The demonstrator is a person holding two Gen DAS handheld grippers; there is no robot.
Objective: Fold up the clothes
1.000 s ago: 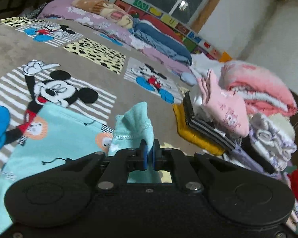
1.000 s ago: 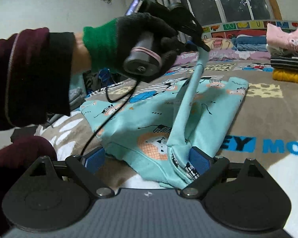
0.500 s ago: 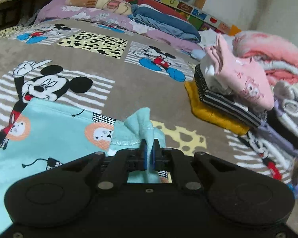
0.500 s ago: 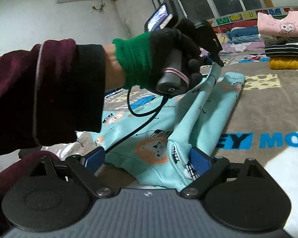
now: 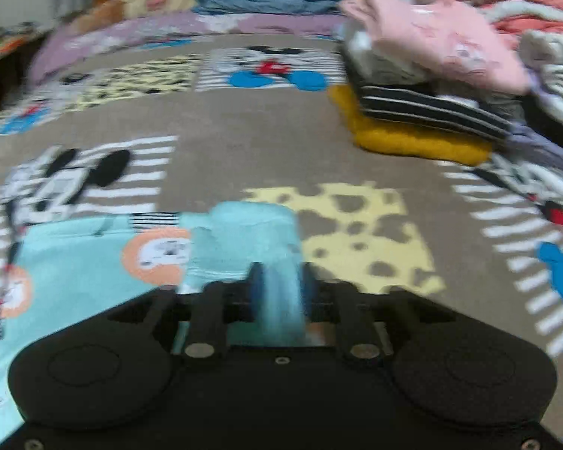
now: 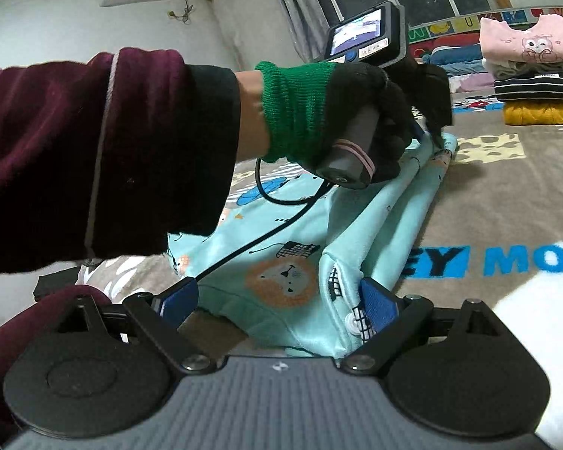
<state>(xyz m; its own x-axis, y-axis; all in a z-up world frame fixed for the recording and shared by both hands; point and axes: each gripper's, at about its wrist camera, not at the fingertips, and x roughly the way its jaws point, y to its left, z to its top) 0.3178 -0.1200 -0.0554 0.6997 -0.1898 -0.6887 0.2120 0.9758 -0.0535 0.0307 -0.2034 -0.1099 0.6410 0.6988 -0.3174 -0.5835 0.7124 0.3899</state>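
Mint-green lion-print garment [image 6: 281,262] lies low and centre in frame on the Mickey blanket [image 6: 506,202]. Your right tongs [image 6: 277,305] spread wide around its near corner, gripping nothing. Your left tongs [image 5: 279,288], low centre, sit slightly apart with a bunched fold between the pads. Folded stack [image 5: 424,86] sits upper right.

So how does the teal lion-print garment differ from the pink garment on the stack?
The teal lion-print garment lies loosely on the Mickey Mouse blanket, one side turned over. The pink garment sits neatly folded on top of the stack of folded clothes. The teal one carries several lions and the pink one shows a single small animal face. Both are pastel printed clothes.
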